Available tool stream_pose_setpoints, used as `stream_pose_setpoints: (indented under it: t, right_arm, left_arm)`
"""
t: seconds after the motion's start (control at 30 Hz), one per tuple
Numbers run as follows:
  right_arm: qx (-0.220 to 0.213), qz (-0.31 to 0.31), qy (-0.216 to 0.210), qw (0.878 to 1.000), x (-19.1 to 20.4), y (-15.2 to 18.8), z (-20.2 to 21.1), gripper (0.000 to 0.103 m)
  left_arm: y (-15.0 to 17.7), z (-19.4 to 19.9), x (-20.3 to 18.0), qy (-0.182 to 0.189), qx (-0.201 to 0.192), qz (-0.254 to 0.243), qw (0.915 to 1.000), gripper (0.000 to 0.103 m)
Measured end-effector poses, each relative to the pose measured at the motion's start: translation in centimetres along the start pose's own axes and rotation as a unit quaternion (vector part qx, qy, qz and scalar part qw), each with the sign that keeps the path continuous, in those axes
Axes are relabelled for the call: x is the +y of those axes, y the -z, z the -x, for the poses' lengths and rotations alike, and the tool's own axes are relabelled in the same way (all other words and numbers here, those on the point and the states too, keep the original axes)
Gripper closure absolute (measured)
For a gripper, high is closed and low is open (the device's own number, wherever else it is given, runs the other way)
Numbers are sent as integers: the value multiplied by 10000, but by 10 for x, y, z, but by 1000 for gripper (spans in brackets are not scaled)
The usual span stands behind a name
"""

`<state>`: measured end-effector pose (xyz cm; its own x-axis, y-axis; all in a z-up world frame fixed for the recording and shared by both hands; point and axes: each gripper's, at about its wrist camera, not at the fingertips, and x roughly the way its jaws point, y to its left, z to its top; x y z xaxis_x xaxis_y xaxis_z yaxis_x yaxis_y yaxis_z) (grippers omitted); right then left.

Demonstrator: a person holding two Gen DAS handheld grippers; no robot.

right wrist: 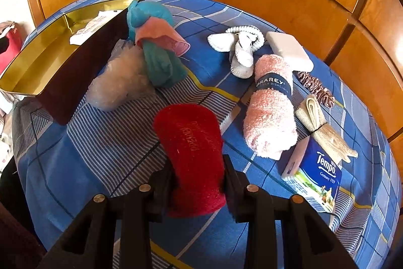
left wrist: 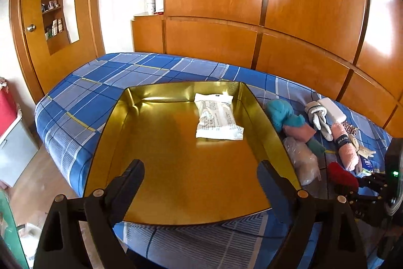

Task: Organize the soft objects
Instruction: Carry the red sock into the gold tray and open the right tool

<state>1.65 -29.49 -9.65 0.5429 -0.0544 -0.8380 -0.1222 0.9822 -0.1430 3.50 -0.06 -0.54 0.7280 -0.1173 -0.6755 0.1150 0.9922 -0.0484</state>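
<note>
The right claw (right wrist: 199, 183) is closed on a red cloth (right wrist: 191, 150), its two fingers pressing the lower end from either side. The cloth's long axis runs straight out ahead of the claw, away from the wrist and slightly to the left in the right wrist view, with its free end rounded and hanging above the bed (right wrist: 75, 168).

The gold tin (left wrist: 118, 122) lies to the left of this claw, on the far side of a clear plastic bundle (right wrist: 118, 82) and a teal and pink cloth (right wrist: 156, 52) that sit against the tin's dark outer wall. So, as I judge it, the carry has to go leftward and clear that wall before the cloth can go in.

The left claw (left wrist: 201, 178) stands wide open with nothing between its fingers, hovering over the near part of the tin. It is the nearer of the two to the tin, but it is empty. Inside the tin there is only a white packet (left wrist: 216, 117), lying toward the far right corner, so most of the floor is free.

Further right on the bed lie white socks (right wrist: 239, 49), a pink rolled towel (right wrist: 269, 107) and a tissue pack (right wrist: 317, 173), all well apart from the tin and nearer the right hand.
</note>
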Motion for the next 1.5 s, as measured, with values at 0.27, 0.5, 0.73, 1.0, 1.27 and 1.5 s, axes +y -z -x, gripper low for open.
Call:
stream_pose_setpoints:
  t: [0.27,0.5,0.73,1.0,1.27,1.5]
  right_arm:
    - [34,-160,181,9997,3,-1,0,70]
    - [-173,-544,-5,9984,2,-7,20,73]
    - [-675,-458,-463,9956,28,-34,55,73]
    - [-950,-37,-985,9906,83,-70,68,73]
    - [-910,241,-1164,9887,122,-90,57,73]
    - [-712,315,-1259,9890,141,-105,37,72]
  left_arm:
    - [9,3,16,-13,31,95,9999,12]
    - [12,7,26,-36,-20,157,9999,12]
    - [14,6,31,-34,24,251,9997,12]
    - [14,9,39,-81,-9,321,9995,12]
    - [16,8,51,-184,27,421,9989,12]
    - [14,12,58,-323,-71,433,9985,12]
